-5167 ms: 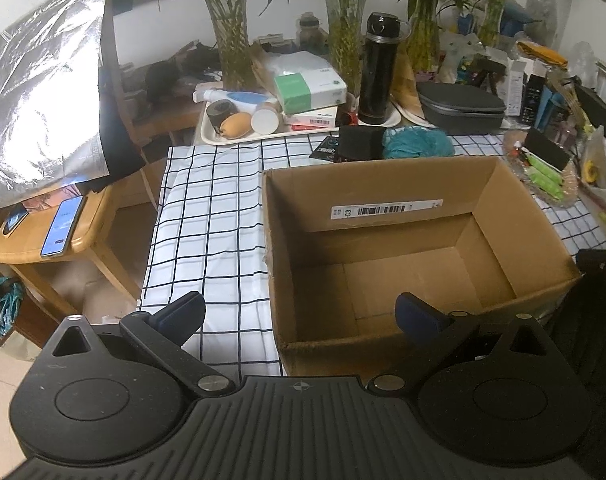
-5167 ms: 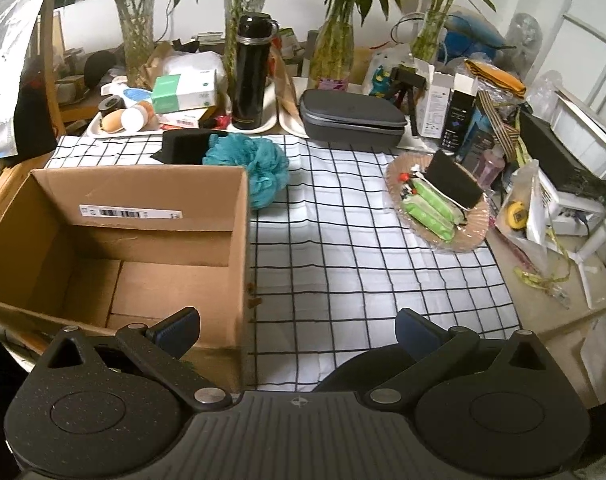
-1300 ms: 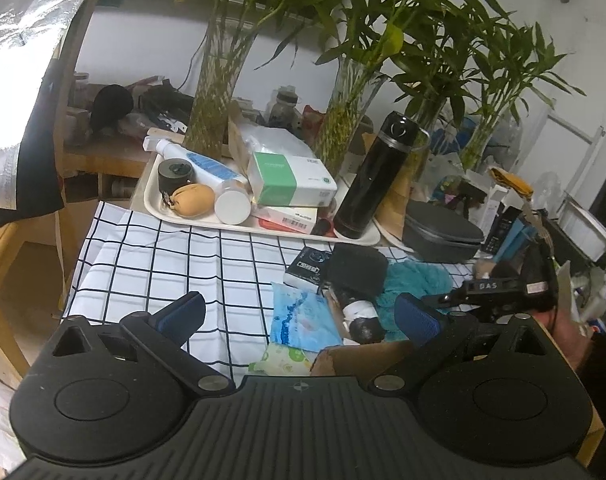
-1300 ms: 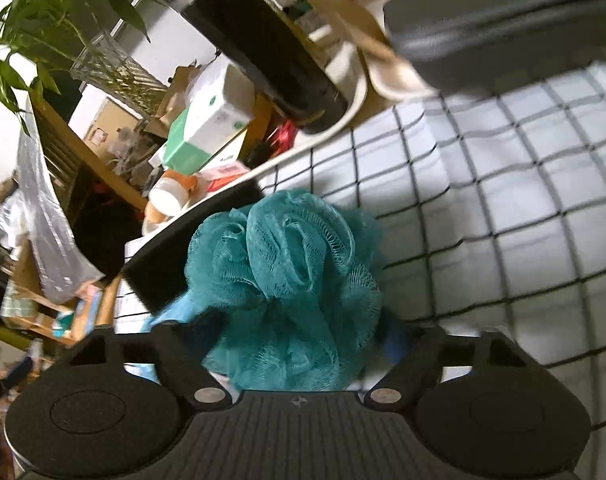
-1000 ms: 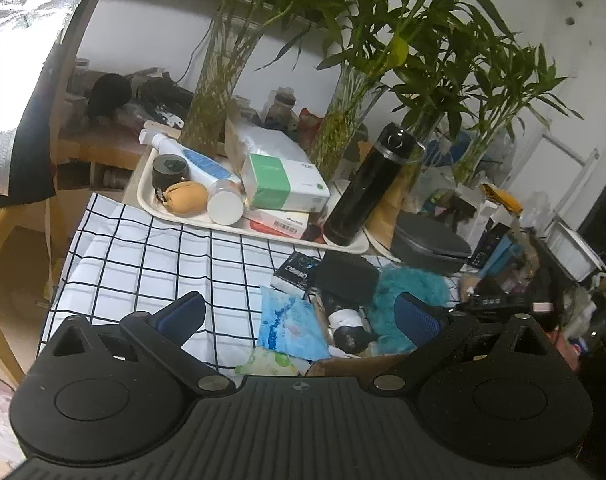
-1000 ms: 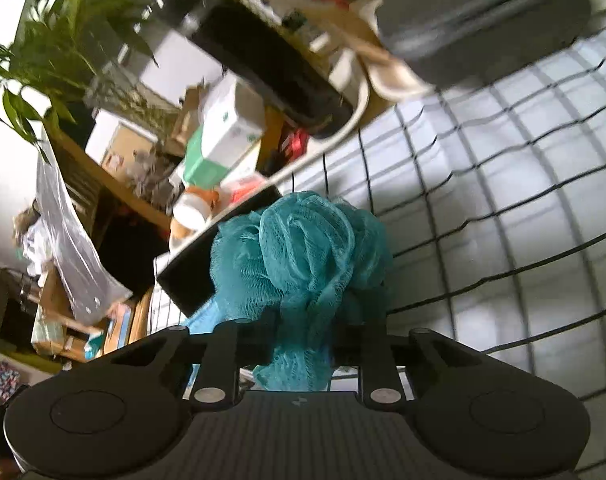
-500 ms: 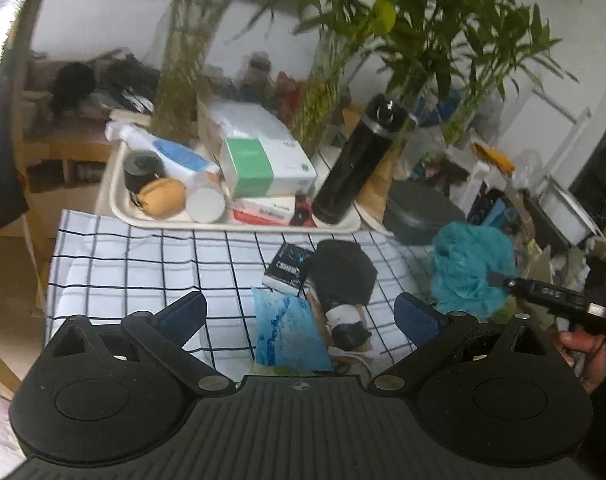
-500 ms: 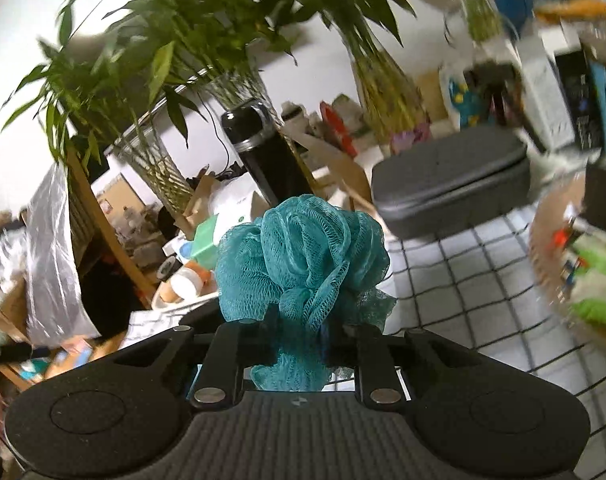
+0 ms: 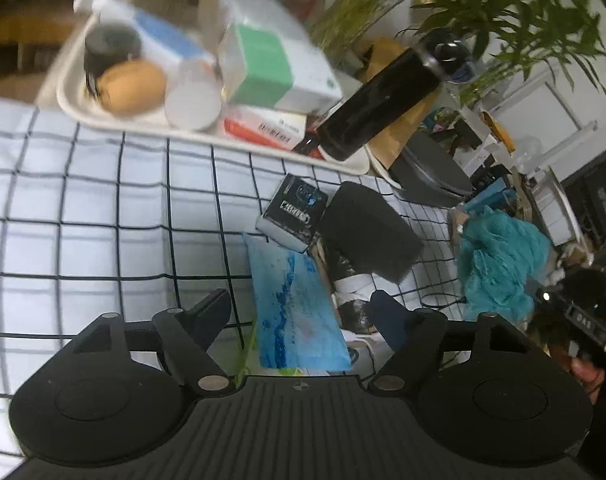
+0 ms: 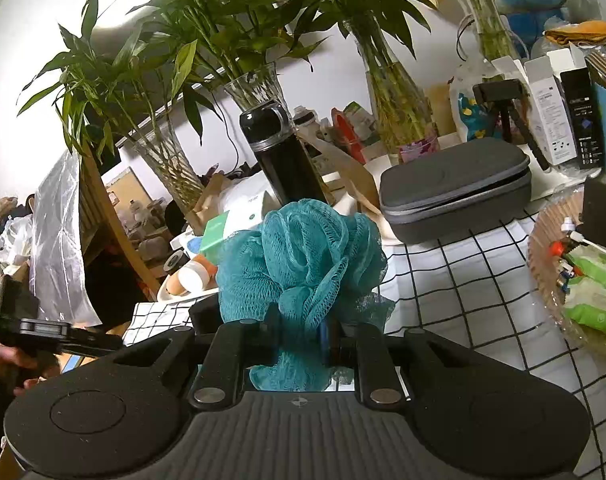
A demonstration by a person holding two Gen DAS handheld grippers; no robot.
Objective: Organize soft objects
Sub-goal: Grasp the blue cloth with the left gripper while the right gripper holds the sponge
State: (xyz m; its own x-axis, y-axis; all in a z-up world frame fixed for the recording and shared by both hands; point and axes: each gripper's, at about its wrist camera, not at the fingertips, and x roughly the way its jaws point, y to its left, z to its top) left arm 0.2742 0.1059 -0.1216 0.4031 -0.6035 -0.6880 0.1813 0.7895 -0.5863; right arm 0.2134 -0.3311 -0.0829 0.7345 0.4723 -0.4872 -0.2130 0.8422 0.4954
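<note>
Teal mesh bath pouf [image 10: 303, 256] sits centre frame in the right wrist view, pinched in the right gripper [image 10: 299, 334] above the checked tablecloth [image 10: 463, 280]. Left gripper [image 9: 301, 312]: jaws have just been closing, not yet touching the blue wipes pack [image 9: 295, 304] lying between them, lower centre. Black sponge [image 9: 367, 232] just right of the pack.

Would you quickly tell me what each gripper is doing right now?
Left gripper: open, fingers just closing around the blue pack.
Right gripper: shut on the teal bath pouf.
</note>
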